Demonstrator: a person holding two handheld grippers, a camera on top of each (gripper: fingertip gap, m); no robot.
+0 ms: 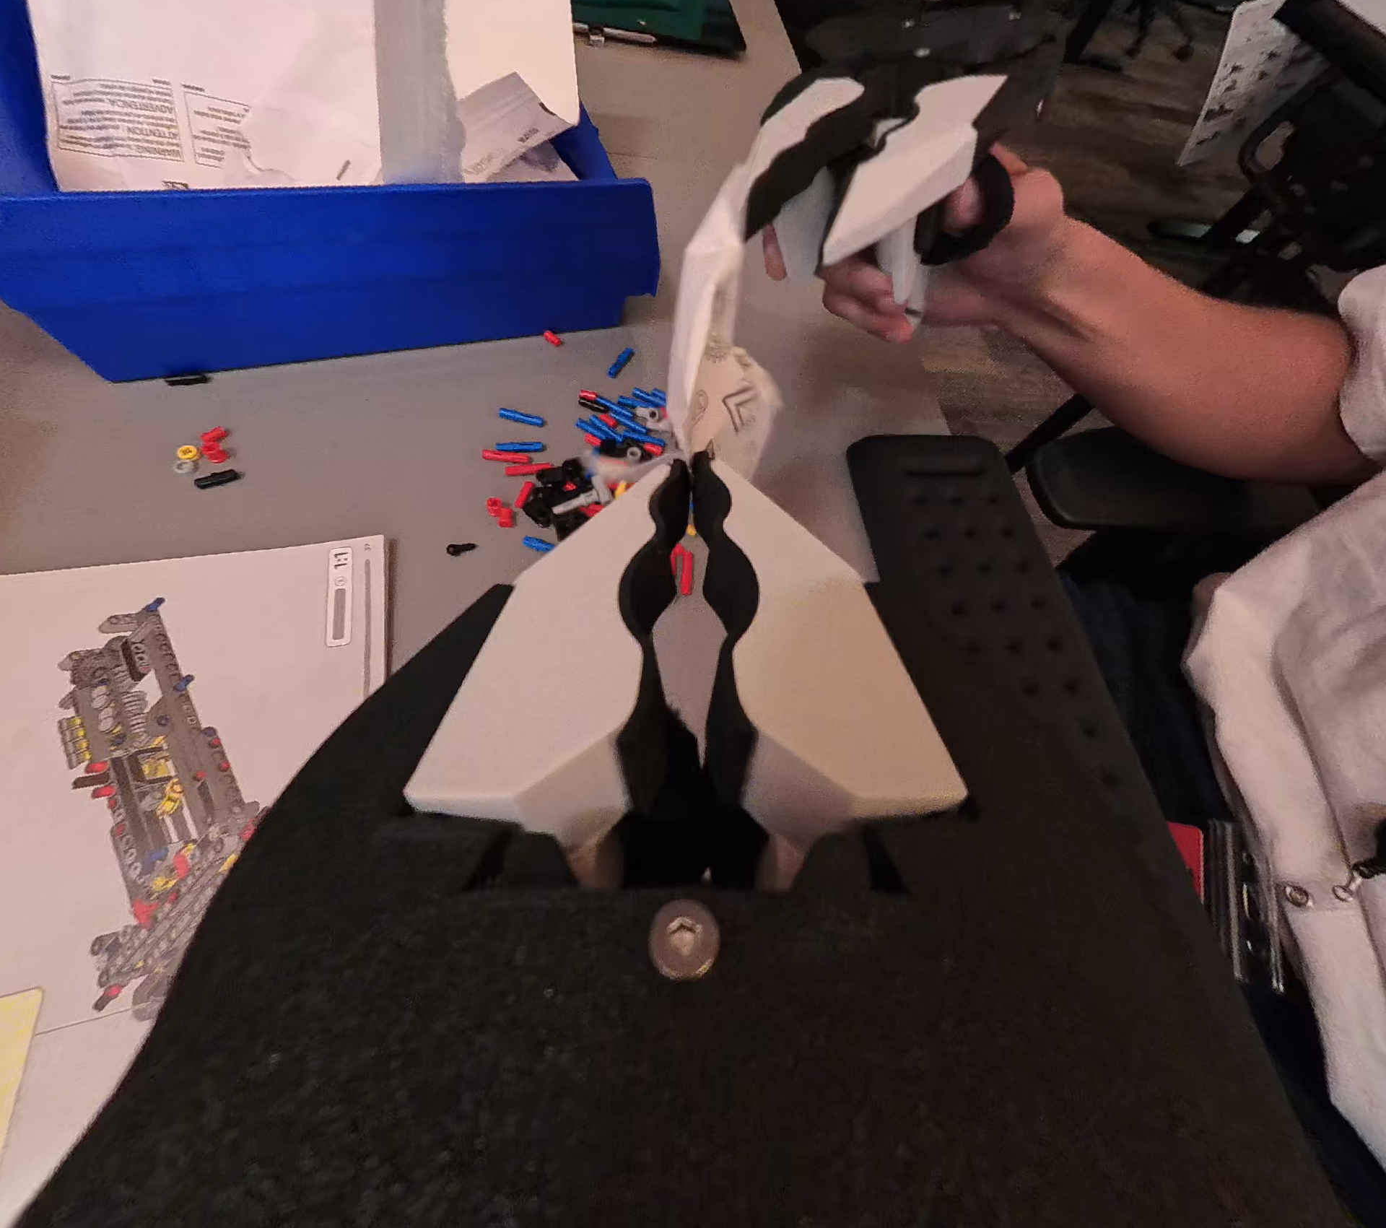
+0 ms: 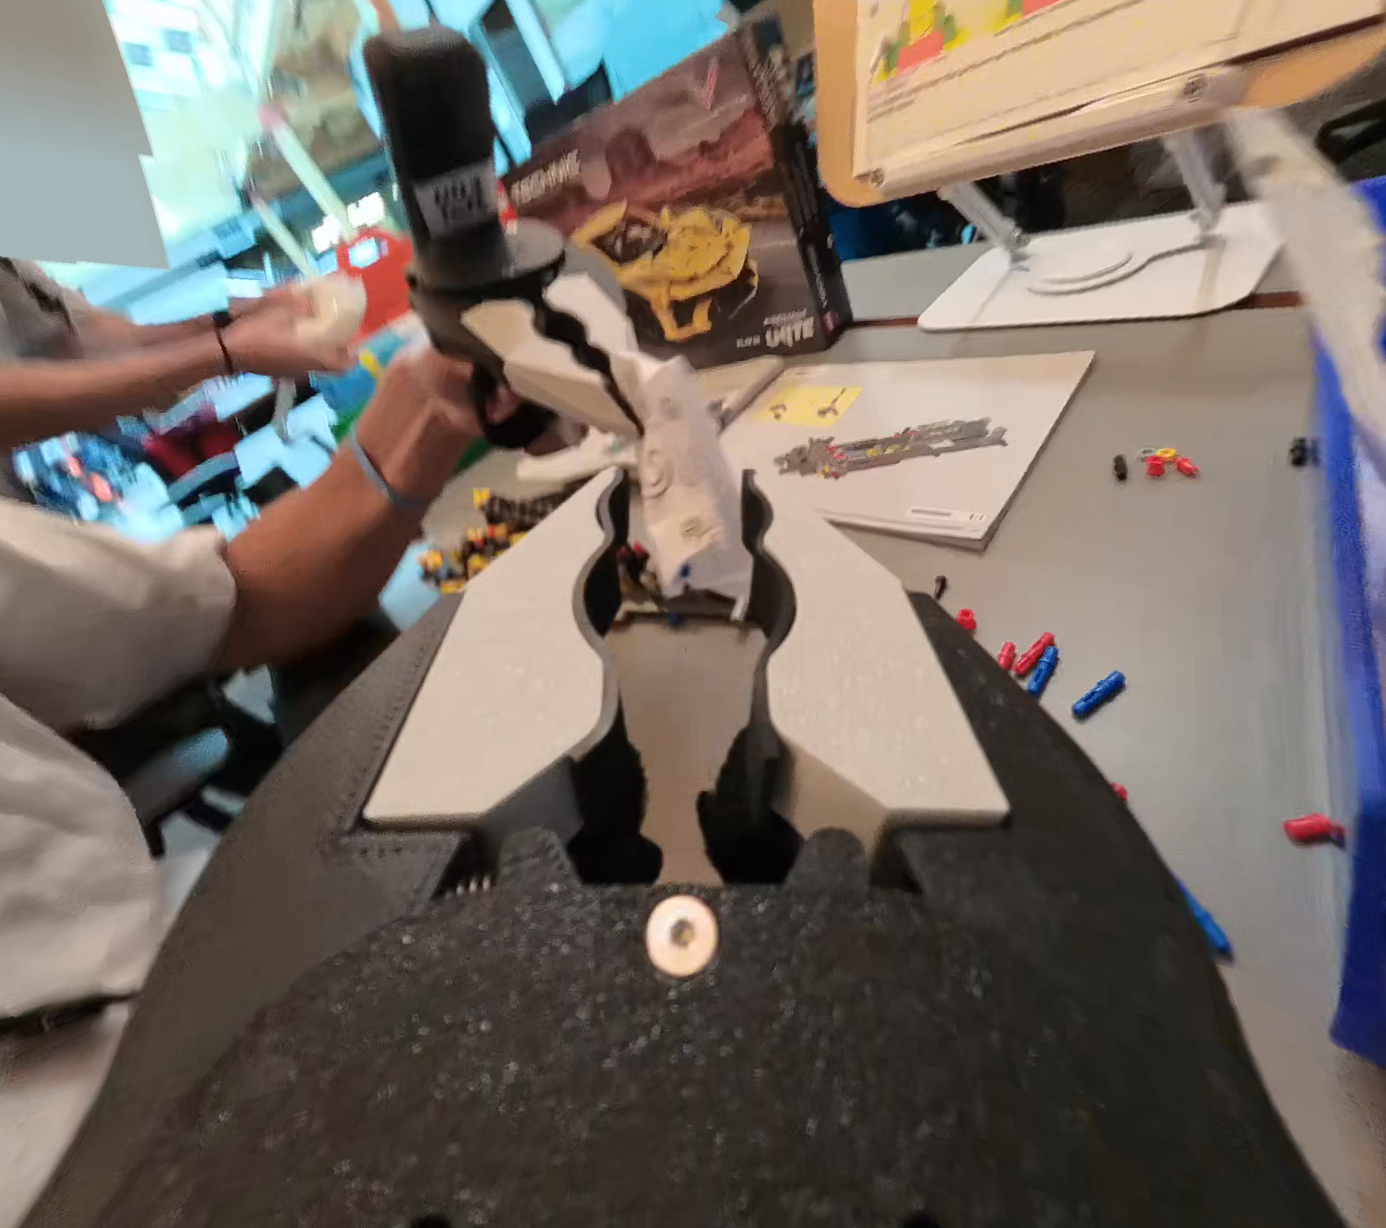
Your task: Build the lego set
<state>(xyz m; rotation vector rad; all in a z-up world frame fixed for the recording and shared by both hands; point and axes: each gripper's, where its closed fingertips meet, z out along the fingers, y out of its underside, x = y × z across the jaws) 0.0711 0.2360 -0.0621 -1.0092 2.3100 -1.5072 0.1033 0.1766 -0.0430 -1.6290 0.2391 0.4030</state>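
Each handheld gripper has a wide, grainy black body with a round silver hex screw at its centre. The left gripper (image 1: 691, 468) and right gripper (image 2: 684, 494) both carry two pale grey, faceted fingers lined with wavy black pads. A white label sits on each black handle. The person wears loose white sleeves and a thin blue wristband (image 2: 375, 472).

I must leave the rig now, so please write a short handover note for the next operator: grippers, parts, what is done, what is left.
Left gripper: shut on the white paper bag, above the table.
Right gripper: fingers on either side of the same bag; grip unclear.
Parts: loose pins lie under the bag, with the booklet open nearby.
Done: pins apparently tipped out.
Left: set the bag aside, then build.
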